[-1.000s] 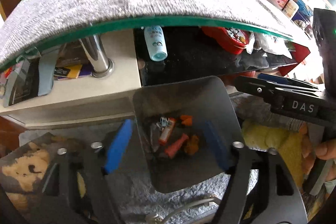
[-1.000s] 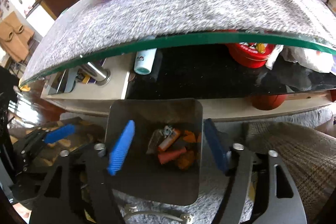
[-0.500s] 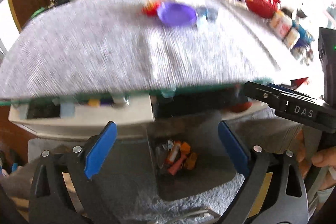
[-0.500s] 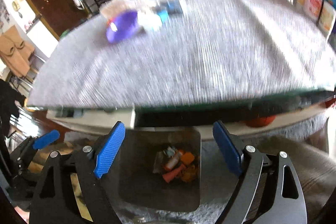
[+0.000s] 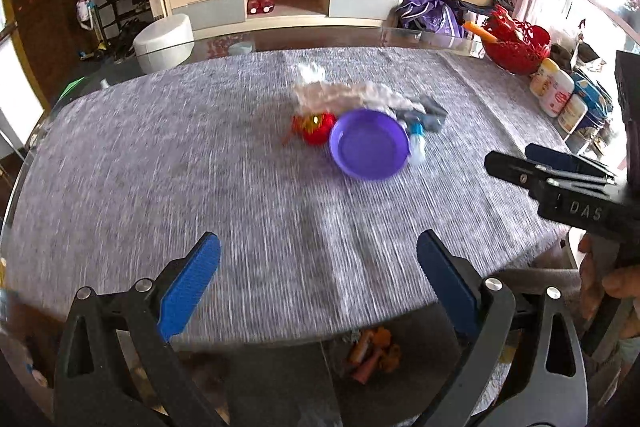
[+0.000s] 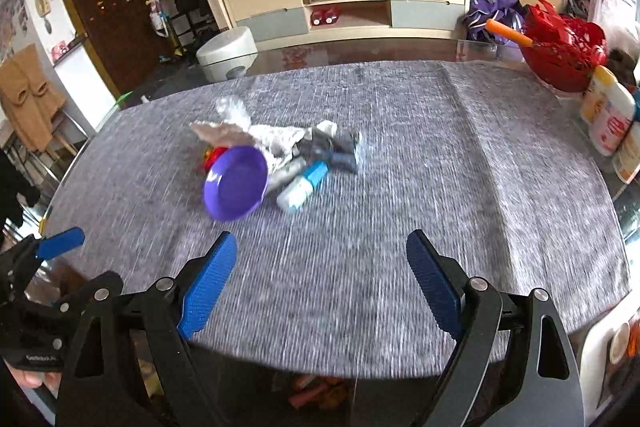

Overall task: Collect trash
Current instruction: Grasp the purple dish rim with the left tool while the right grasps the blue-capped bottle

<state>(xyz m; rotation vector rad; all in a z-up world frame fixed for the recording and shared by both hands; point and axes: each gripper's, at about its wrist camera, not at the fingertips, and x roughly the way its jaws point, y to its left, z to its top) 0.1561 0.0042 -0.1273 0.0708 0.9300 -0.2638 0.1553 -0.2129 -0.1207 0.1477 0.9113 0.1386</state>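
Above the near edge of the grey-clothed counter (image 5: 160, 167), both claws hung spread wide and empty.

On the cloth toward the far middle lay the trash pile: a purple bowl (image 5: 370, 145) tipped against crumpled clear plastic wrap (image 5: 344, 95), a red wrapper (image 5: 314, 125) at its left, a small white bottle with a blue cap (image 6: 302, 185) at its right and a dark packet (image 6: 340, 149) just beyond. The left claw (image 5: 318, 281) and right claw (image 6: 320, 281) each had nothing between the blue pads (image 5: 190, 291), well short of the pile. Below the counter's near edge sat a bin (image 5: 280, 379) holding orange scraps (image 5: 372, 351). At the far right corner stood a red basket (image 6: 564, 55) and white jars (image 6: 610, 115).
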